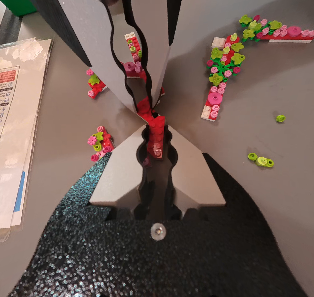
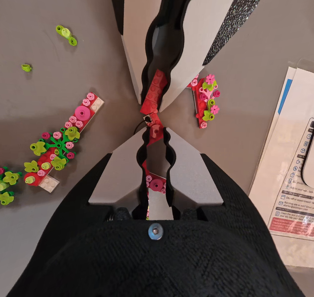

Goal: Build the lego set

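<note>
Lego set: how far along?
Done: flower-covered red strips lie finished on the table. In hand: left gripper and right gripper each clamp a red plate section, ends meeting. Left: loose lime pieces and a small decorated section unattached.

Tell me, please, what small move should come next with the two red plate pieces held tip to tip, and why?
Probably press the two together at the joint. The left hand-held gripper grips one red plate strip, the right hand-held gripper grips the other red piece, and their ends meet at an angle above the grey table; whether the studs have seated cannot be told.
</note>
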A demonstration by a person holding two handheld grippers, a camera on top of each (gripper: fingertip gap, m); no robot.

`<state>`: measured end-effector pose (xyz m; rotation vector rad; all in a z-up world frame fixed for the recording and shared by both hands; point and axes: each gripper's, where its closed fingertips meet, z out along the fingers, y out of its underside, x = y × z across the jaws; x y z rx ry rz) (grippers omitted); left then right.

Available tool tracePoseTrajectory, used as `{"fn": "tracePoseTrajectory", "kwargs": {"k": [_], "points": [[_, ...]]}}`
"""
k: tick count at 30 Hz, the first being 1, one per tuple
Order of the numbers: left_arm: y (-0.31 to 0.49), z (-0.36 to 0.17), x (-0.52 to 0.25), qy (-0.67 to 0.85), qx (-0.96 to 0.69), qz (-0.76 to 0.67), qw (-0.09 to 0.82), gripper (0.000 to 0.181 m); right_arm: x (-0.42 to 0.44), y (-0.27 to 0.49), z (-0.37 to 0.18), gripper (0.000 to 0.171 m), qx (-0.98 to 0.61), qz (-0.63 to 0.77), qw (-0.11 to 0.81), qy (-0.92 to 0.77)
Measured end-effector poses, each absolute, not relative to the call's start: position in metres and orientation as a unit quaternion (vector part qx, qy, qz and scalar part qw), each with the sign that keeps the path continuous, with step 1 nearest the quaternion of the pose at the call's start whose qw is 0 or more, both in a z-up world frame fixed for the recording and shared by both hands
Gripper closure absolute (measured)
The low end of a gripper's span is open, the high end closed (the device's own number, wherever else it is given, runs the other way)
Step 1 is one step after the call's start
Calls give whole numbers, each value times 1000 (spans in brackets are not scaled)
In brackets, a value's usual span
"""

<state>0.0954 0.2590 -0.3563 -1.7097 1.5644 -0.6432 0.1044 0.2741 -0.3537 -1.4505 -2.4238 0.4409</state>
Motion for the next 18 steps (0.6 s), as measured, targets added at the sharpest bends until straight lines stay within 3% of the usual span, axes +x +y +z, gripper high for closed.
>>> {"fn": "tracePoseTrajectory", "kwargs": {"k": [1,18], "points": [[259,-356,95,606,-664,-250,359,165,104,274,-354,157,-501,151,141,-840],[259,-357,96,608,-663,-250,359,165,103,277,-353,157,-500,138,148,-842]]}}
